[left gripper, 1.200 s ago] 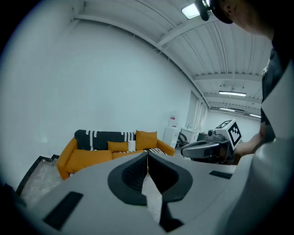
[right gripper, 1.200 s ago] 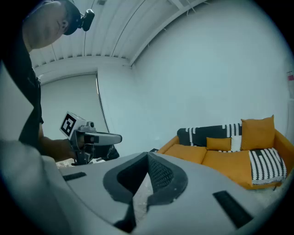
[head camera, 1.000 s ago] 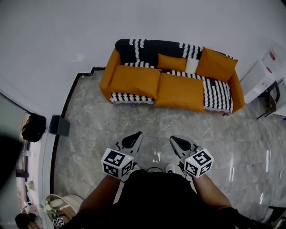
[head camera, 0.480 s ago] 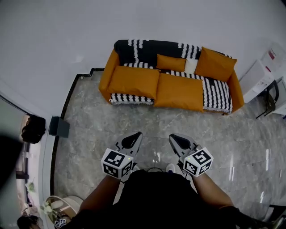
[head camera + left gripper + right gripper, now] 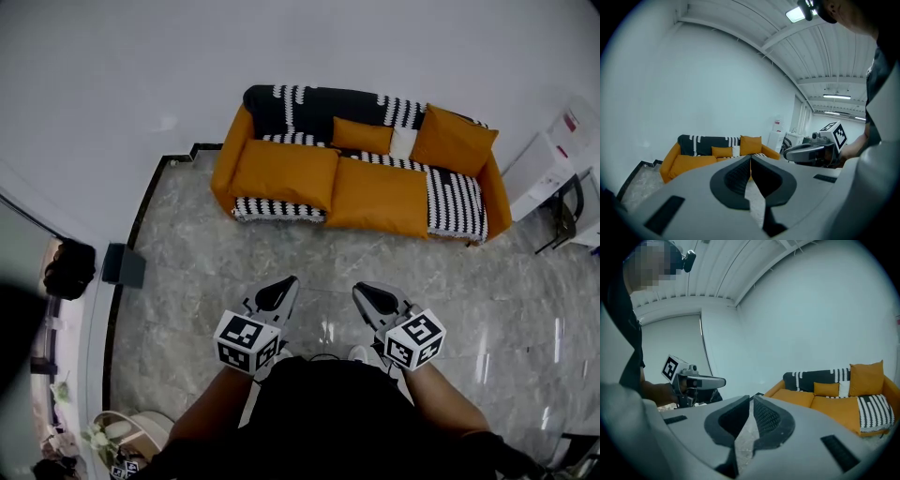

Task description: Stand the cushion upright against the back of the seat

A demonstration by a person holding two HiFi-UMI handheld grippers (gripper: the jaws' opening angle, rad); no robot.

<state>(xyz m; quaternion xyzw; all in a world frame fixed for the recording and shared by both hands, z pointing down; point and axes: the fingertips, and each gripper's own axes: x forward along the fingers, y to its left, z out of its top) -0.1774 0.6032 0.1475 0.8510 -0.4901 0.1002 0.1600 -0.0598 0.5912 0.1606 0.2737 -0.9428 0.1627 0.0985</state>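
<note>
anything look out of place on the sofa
Yes. Two big orange cushions, the left flat cushion and the middle flat cushion, lie flat on the seat of the sofa, while the small cushion and the right cushion stand against the backrest.

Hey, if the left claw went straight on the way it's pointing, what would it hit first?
Nothing close: the left claw faces bare floor, then probably the front of the orange sofa, though depth is hard to judge.

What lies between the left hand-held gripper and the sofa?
Only bare grey floor, from the left hand-held gripper to the sofa; the head view shows it.
</note>
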